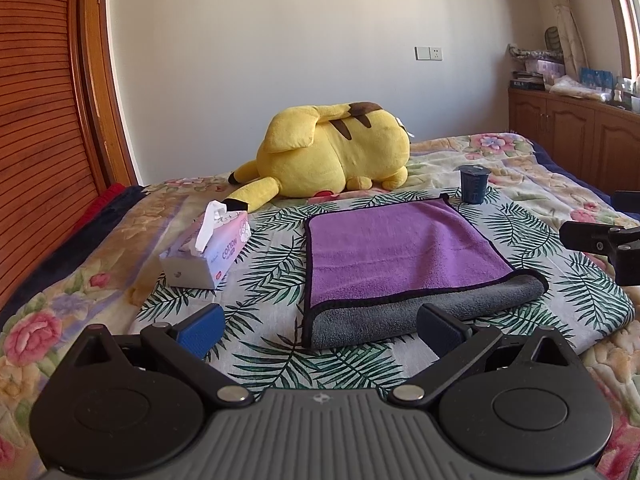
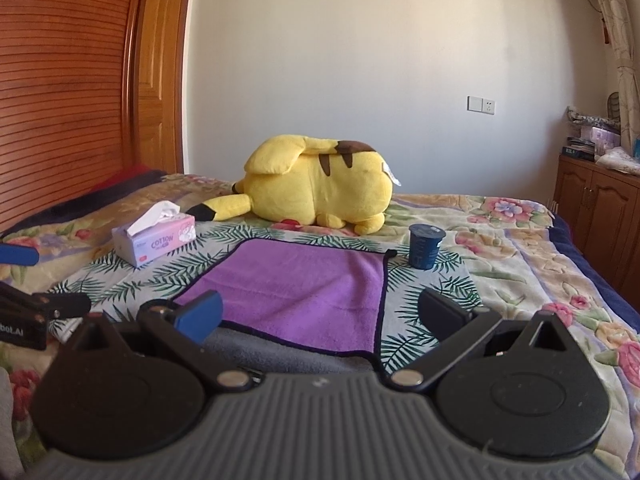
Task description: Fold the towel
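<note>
The towel (image 1: 400,252) is purple on one face and grey on the other, with a dark bound hem all round. It lies folded over on a leaf-print cloth (image 1: 276,264) spread on the flowered bedspread (image 1: 48,320): the purple layer sits on top, and a strip of the grey underside shows along the near edge, where the fold bulges into a soft roll. A small hanging loop pokes out at the far right corner. In the left wrist view its long axis runs from the near edge away toward the plush toy (image 1: 332,152).

A tissue box (image 1: 208,248) stands apart to the left of the towel, and a dark blue cup (image 1: 474,184) stands just beyond the far right corner. The plush toy lies well behind the far hem. Bare leaf-print cloth borders the towel on both sides and in front.

The left gripper (image 1: 320,328) hovers before the near fold, fingers spread wide and holding nothing. The right gripper (image 2: 324,314) hangs over the near right part of the towel, likewise spread wide with nothing between its fingers
</note>
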